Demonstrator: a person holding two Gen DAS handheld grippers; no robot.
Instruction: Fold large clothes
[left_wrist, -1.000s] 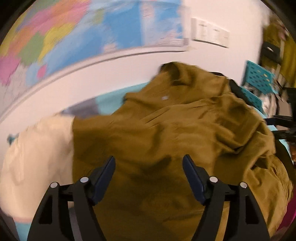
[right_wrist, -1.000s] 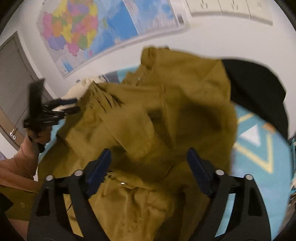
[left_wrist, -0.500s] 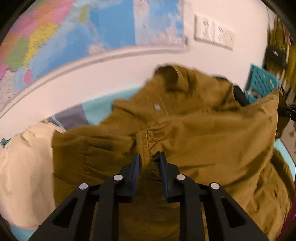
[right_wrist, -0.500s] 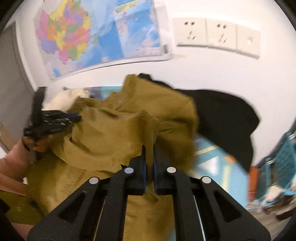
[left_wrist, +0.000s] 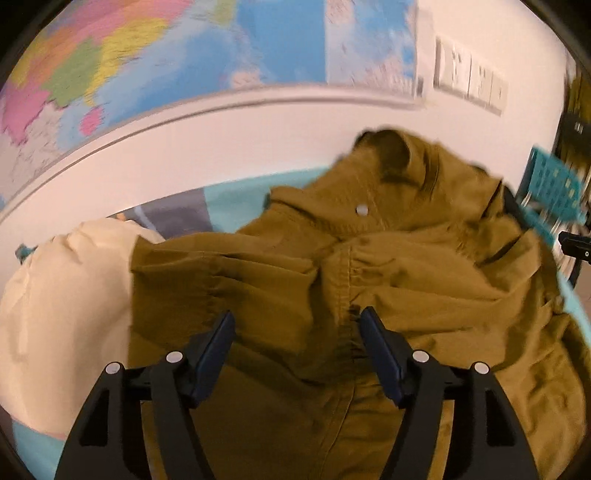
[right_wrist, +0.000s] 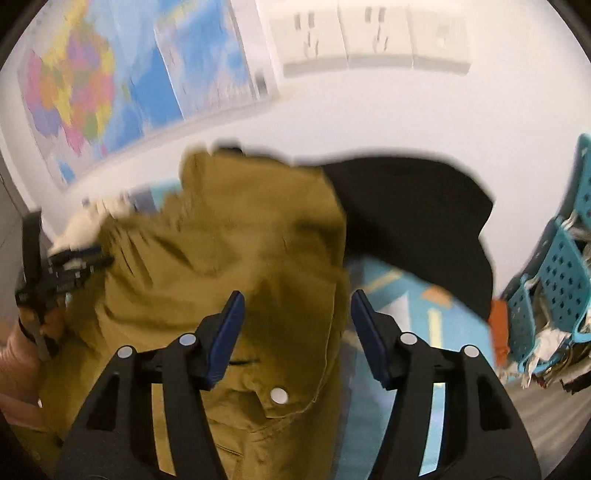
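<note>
Half a second back I had both grippers pinched on folds of the olive jacket (left_wrist: 388, 266); both have since let go. My left gripper (left_wrist: 295, 350) now stands with its jaws spread wide over the gathered seam, nothing between them, and my right gripper (right_wrist: 297, 332) is likewise spread, holding nothing, above the flap with the white snap (right_wrist: 279, 396).

The jacket lies bunched in the middle of the teal surface (left_wrist: 236, 199), its hood at the far end against the wall and its body running toward me. A sleeve or side panel is laid across to the left, partly over the cream garment (left_wrist: 62, 295). On the right it lies against a black garment (right_wrist: 413, 221), and beyond that I see teal baskets (right_wrist: 554, 280) with clutter.

I judge the work barely begun. The cloth is rumpled, the edges are not lined up, and I see no clean crease anywhere. What I read as done is one rough flip of fabric. Left to do: spread it flat, bring both sleeves in, then fold the body over. The blur keeps me from seeing the near hem.
</note>
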